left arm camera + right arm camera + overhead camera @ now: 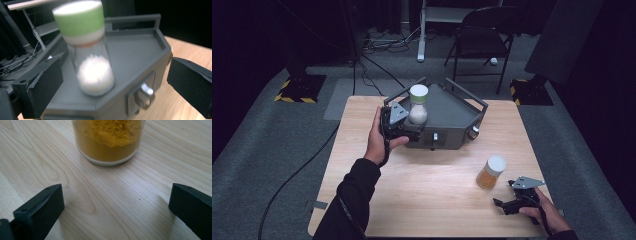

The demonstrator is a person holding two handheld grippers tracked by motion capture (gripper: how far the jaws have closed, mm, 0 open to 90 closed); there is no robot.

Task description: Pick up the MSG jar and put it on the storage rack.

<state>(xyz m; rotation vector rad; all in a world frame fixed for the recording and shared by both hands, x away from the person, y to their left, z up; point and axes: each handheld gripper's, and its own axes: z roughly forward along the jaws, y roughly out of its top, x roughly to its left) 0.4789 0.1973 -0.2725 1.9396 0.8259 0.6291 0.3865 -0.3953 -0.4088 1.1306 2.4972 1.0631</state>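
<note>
Wood table (422, 190): left tongs (110, 82) wide; right tongs (116, 205) wide, showing yellow powder jar (108, 140)

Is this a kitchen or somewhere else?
Probably a recording studio or lab, not a kitchen: black curtains hang all around, cables lie across the grey carpet, and a lone wooden table stands by a folding chair.

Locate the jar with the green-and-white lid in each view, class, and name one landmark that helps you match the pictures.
High view: the green-lidded jar stands upper centre, on the grey box, beside the left tool.
Left gripper view: jar left of centre, between the open jaws.
Right gripper view: not in it.
Shared landmark: the grey box.
</note>
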